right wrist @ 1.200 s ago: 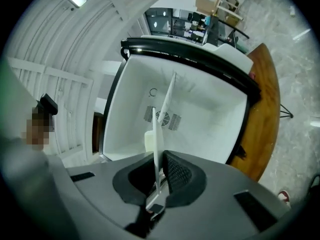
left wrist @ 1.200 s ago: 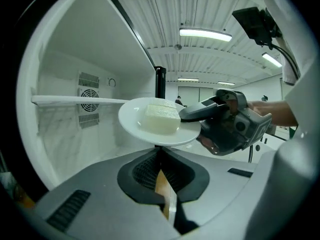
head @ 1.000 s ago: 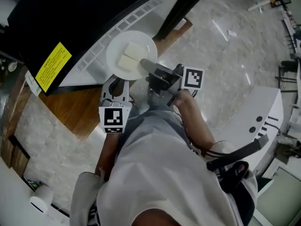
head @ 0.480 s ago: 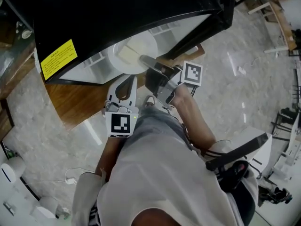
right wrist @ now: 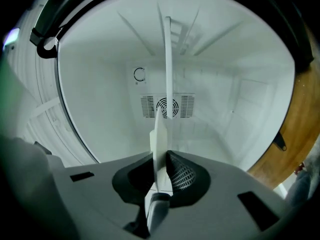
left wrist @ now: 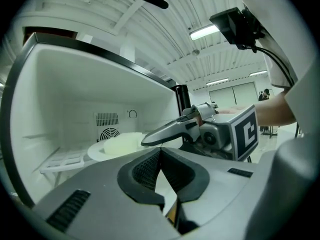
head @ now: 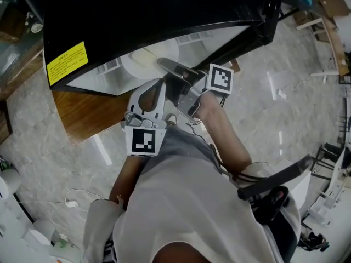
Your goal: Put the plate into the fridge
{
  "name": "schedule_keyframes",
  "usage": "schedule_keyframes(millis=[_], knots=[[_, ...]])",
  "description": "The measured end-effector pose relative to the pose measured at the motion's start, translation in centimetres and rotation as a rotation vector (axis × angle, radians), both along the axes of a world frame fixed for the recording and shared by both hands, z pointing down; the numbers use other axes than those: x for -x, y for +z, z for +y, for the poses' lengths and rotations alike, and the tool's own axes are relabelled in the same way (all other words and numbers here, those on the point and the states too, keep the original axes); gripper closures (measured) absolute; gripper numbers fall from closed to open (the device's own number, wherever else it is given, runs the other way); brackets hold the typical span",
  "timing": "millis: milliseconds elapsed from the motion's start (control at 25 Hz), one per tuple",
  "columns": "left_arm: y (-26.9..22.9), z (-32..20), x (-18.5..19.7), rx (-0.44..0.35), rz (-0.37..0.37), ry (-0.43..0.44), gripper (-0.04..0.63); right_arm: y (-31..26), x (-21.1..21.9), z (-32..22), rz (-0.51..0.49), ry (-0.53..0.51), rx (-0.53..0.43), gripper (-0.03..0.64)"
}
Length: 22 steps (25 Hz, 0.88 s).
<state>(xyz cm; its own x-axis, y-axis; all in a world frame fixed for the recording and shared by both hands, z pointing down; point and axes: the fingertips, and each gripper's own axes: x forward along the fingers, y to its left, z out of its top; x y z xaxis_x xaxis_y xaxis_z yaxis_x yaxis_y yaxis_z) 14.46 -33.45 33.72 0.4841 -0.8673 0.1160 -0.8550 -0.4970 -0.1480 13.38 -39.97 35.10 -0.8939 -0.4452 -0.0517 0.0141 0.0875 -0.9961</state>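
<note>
Right hand-held gripper [right wrist: 161, 159] is clamped on the rim of the plate [left wrist: 107, 149], which carries a white block [left wrist: 122, 143]. The plate sits level inside the open fridge [left wrist: 75, 94], just above the white shelf [left wrist: 60, 160]; contact can't be told. Left hand-held gripper [left wrist: 161, 156] has its jaws together, nothing between, and is just outside.

Step, as judged: placing. Next: keep the plate level, lower it to the shelf, then let go.

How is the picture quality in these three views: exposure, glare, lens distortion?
Head view: the fridge top is near-black and shades the plate. Left gripper view: a ceiling light glares, and the pale plate barely stands out from the white interior. Right gripper view: strong fisheye bending, dark corners, evenly lit interior.
</note>
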Motion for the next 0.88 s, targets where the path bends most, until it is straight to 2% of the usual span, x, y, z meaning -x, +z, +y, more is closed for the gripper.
schedule_keyframes(millis=[160, 280, 360, 520, 720, 800, 880], knots=[[-0.3, -1.0, -0.3, -0.019, 0.005, -0.015, 0.578, -0.6, 0.0, -0.7, -0.036, -0.009, -0.01, 0.572], [-0.4, -1.6, 0.0, -0.012, 0.033, -0.031, 0.578, -1.3, -0.2, -1.0, -0.094, -0.001, -0.001, 0.505], [-0.3, -2.1, 0.2, 0.0, 0.053, -0.041, 0.578, -1.6, -0.2, -1.0, -0.106, 0.005, -0.009, 0.489], [-0.7, -3.2, 0.6, -0.004, 0.076, -0.047, 0.578, -1.6, -0.1, -0.4, -0.118, 0.011, -0.01, 0.474], [-0.5, -5.3, 1.4, 0.004, 0.096, -0.068, 0.578, -0.5, -1.7, 0.6, -0.124, 0.083, 0.012, 0.474], [-0.6, -6.1, 1.9, 0.006, 0.089, -0.074, 0.578, -0.8, -1.9, 1.4, -0.1, 0.087, -0.035, 0.474], [-0.6, -6.7, 2.2, 0.006, 0.079, -0.076, 0.578, -1.5, -2.1, 1.7, -0.009, 0.101, -0.143, 0.474]])
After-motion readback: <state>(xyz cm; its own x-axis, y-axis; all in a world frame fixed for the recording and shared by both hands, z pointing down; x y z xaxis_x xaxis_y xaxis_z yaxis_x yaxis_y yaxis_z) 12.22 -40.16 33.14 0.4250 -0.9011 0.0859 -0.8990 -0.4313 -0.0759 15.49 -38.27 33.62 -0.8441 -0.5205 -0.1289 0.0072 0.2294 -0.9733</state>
